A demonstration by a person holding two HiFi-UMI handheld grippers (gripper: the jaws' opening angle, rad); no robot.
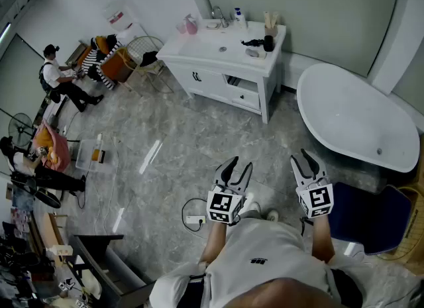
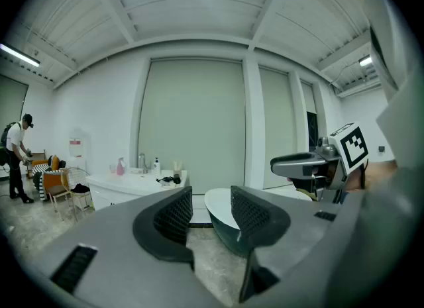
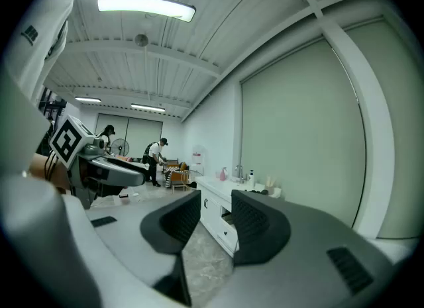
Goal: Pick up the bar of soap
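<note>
I cannot make out a bar of soap at this distance. A white vanity (image 1: pixel 222 51) stands far ahead against the wall, with a tap, a pink bottle (image 1: pixel 191 24), a white pump bottle (image 1: pixel 239 16) and a dark object (image 1: pixel 255 42) on its top. My left gripper (image 1: pixel 237 166) (image 2: pixel 211 202) and right gripper (image 1: pixel 303 157) (image 3: pixel 213 210) are held side by side at waist height, well short of the vanity. Both point roughly level and stand open with nothing between their jaws. Each gripper view shows the other gripper beside it.
A white bathtub (image 1: pixel 358 118) lies at the right, near the vanity. A blue seat (image 1: pixel 371 217) is close by on my right. A power strip with its cable (image 1: pixel 194 220) lies on the marble floor by my feet. People, chairs and a fan crowd the left side.
</note>
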